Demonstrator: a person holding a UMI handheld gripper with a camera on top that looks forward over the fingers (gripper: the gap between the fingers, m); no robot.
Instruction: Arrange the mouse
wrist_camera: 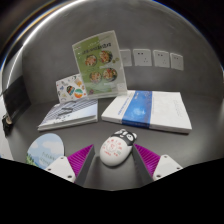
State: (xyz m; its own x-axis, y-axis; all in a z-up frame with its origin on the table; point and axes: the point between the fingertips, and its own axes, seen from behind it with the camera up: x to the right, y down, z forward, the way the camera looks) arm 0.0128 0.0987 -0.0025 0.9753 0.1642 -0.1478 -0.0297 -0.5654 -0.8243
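- Mouse (115, 148) lies on the counter (100, 140) between the two fingers, white with a dark wheel end turned away from the camera, toward the books
- Gripper (115, 160) stands open around it: the pink pads (78, 158) flank the mouse on each side, and I cannot tell whether either one touches it; it looks to rest on the counter by its own weight, not squeezed
- Judging by that, the fingers are lined up for a grasp, with the mouse's long axis running roughly along them so the pads can close on its flanks
- Book with a blue and white cover (148, 110) lies flat just beyond the mouse, close enough that a forward push could nudge it
- Thinner booklet (68, 113) lies beside the book, and a leaflet with faces (98, 62) stands upright behind both, leaning toward the wall
- Round bluish disc (45, 152) sits on the counter just outside one finger
- Row of small white cards (150, 57) hangs on the wall, well apart from the work
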